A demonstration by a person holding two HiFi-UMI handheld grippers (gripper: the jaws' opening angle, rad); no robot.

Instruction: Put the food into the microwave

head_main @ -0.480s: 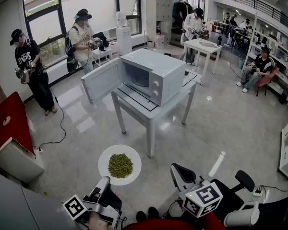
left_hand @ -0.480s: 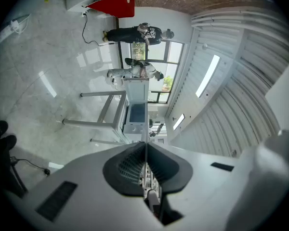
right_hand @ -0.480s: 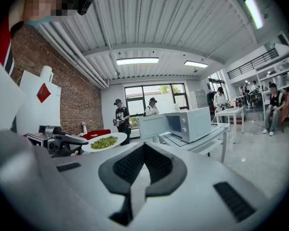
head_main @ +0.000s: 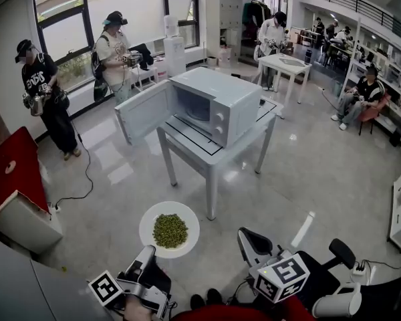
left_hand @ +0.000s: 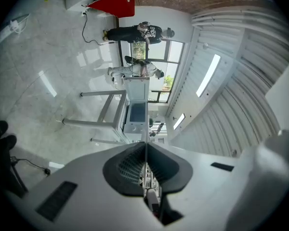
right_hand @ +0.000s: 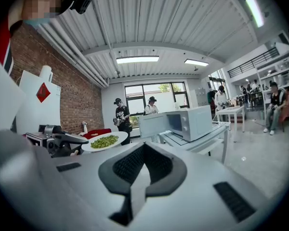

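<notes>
A white plate (head_main: pixel 151 218) heaped with green beans (head_main: pixel 170 230) hangs over the floor, short of the table. My left gripper (head_main: pixel 149 252) is shut on its near rim. In the left gripper view the plate (left_hand: pixel 145 129) shows edge-on as a thin line between the shut jaws (left_hand: pixel 145 150). The white microwave (head_main: pixel 217 102) stands on a grey table (head_main: pixel 207 154), its door (head_main: pixel 143 111) swung open to the left. My right gripper (head_main: pixel 250 241) is low at the right, shut and empty. In the right gripper view its jaws (right_hand: pixel 143 165) are together, with the plate (right_hand: pixel 104 141) and microwave (right_hand: pixel 190 121) beyond.
A red and white box (head_main: pixel 13 186) stands at the left, with a black cable (head_main: pixel 85 172) across the floor. Two people (head_main: pixel 43 95) holding grippers stand by the windows behind the microwave. More people and a white table (head_main: pixel 284 64) are at the back right.
Almost nothing differs: the plate stays in my left gripper and sits a touch nearer the table, and my right gripper has not moved.
</notes>
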